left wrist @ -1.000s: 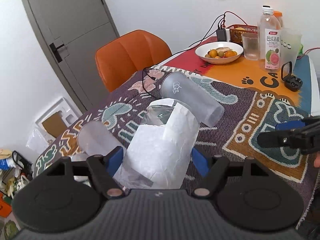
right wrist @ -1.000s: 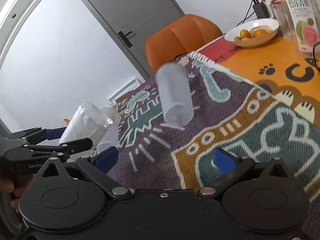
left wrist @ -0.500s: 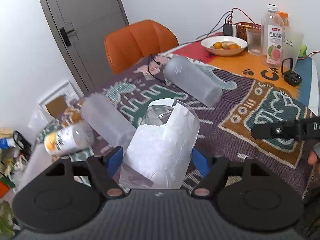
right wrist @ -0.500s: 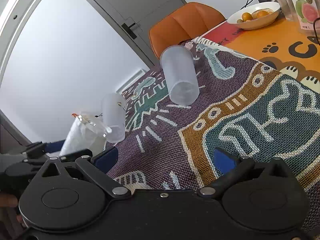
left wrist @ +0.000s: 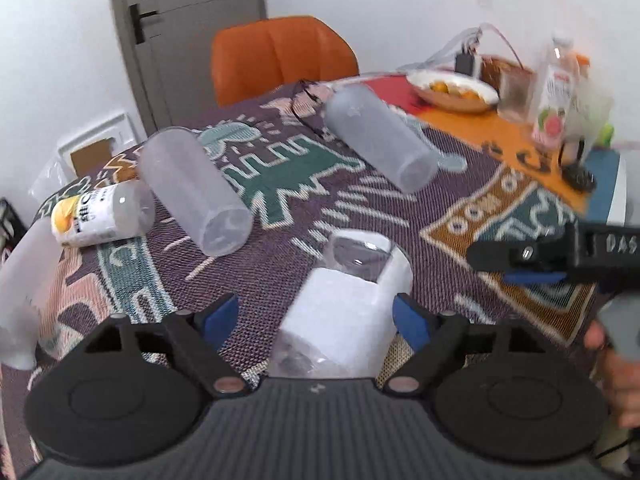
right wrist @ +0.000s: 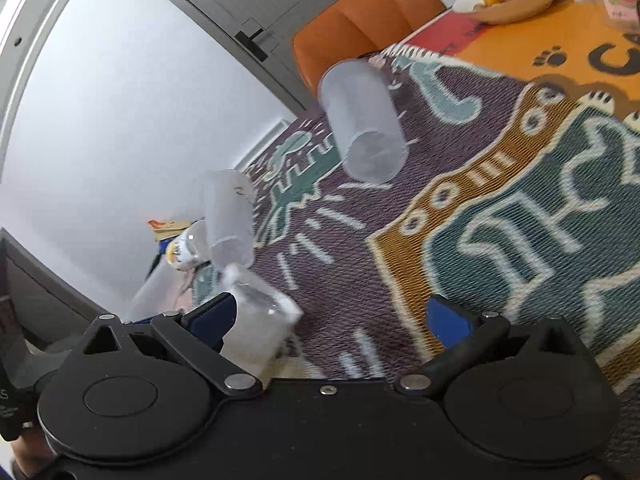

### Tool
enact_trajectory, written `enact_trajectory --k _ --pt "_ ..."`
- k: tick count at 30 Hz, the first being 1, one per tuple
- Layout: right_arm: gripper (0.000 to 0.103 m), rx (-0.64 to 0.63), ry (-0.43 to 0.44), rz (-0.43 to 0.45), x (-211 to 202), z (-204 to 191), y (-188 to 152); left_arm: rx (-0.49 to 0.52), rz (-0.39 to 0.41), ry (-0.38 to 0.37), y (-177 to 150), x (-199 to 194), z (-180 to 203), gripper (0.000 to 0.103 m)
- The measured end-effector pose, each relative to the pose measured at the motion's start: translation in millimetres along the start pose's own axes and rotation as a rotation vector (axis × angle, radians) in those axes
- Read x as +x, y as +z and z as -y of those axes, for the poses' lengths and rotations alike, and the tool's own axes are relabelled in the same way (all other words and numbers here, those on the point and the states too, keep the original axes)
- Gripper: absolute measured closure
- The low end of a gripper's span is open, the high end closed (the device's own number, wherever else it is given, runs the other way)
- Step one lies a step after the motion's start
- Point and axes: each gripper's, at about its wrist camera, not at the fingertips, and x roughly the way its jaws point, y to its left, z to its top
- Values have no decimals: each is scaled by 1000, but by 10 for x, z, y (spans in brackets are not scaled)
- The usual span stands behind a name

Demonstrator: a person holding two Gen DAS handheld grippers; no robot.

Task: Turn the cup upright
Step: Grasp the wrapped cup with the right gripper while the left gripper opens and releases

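Note:
A clear cup wrapped in white paper (left wrist: pixel 348 300) stands upright on the patterned cloth between the fingers of my left gripper (left wrist: pixel 316 316), whose jaws now stand wide; the left finger is clear of it, the right finger close beside it. The cup also shows in the right wrist view (right wrist: pixel 256 320) at lower left. Two frosted cups lie on their sides: one at centre left (left wrist: pixel 196 192), one further back (left wrist: pixel 380 136). My right gripper (right wrist: pixel 344 320) is open and empty above the cloth; it shows in the left wrist view (left wrist: pixel 532 264).
A labelled bottle (left wrist: pixel 100 216) lies at the table's left edge beside another frosted cup (left wrist: pixel 24 280). A fruit bowl (left wrist: pixel 452 90), glass (left wrist: pixel 512 96), juice bottle (left wrist: pixel 554 96) and earbud case (left wrist: pixel 578 176) stand far right. An orange chair (left wrist: pixel 280 56) is behind the table.
The left gripper lowered the paper-wrapped cup onto the cloth and its jaws opened wider. The right gripper moved lower and closer to the cup.

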Motion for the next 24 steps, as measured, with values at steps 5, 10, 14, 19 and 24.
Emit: enact_trajectory --k 5,10,14,19,24 --pt "0 71 67 -39 102 -74 -45 -78 71 22 -6 -224 -143 16" --pt "0 131 94 -77 211 -136 -114 -148 122 45 -77 -383 -266 15" --pt "0 173 123 -93 283 -183 -151 -202 154 58 -175 -490 -374 15" --pt "0 224 146 -114 419 -245 -179 -262 173 65 -295 -569 -550 15" --pt "1 270 125 -92 515 -273 -168 -332 190 73 -418 -610 -750 15"
